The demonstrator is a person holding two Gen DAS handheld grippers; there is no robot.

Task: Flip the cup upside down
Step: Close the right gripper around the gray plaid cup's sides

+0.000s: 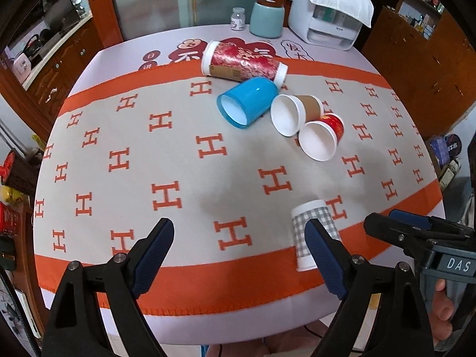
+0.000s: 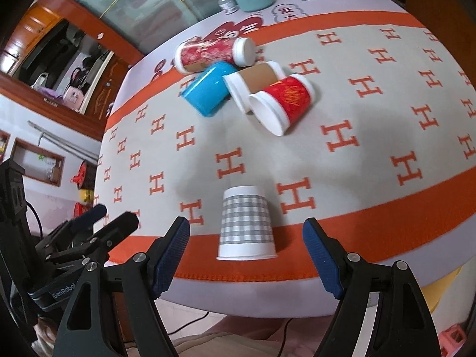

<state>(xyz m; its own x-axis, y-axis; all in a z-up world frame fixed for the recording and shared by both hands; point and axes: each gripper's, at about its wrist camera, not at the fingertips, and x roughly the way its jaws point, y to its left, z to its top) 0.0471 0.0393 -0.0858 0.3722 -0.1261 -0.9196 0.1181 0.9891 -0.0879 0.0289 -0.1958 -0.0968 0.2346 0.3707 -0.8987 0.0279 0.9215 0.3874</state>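
Observation:
A grey-checked paper cup (image 2: 245, 223) stands upside down, rim on the cloth, near the table's front edge; it also shows in the left wrist view (image 1: 312, 232). My right gripper (image 2: 246, 257) is open and empty, its fingers a little nearer than the cup on either side. My left gripper (image 1: 239, 257) is open and empty above the front edge, left of the cup. Farther back several cups lie on their sides: a blue cup (image 1: 248, 102), a brown cup (image 1: 296, 113), a red cup (image 1: 322, 139) and a tall red lidded cup (image 1: 244, 62).
The round table carries an orange and grey H-patterned cloth (image 1: 166, 154). At the back stand a teal canister (image 1: 267, 19), a small jar (image 1: 238, 19) and a white appliance (image 1: 327, 15). Wooden cabinets surround the table.

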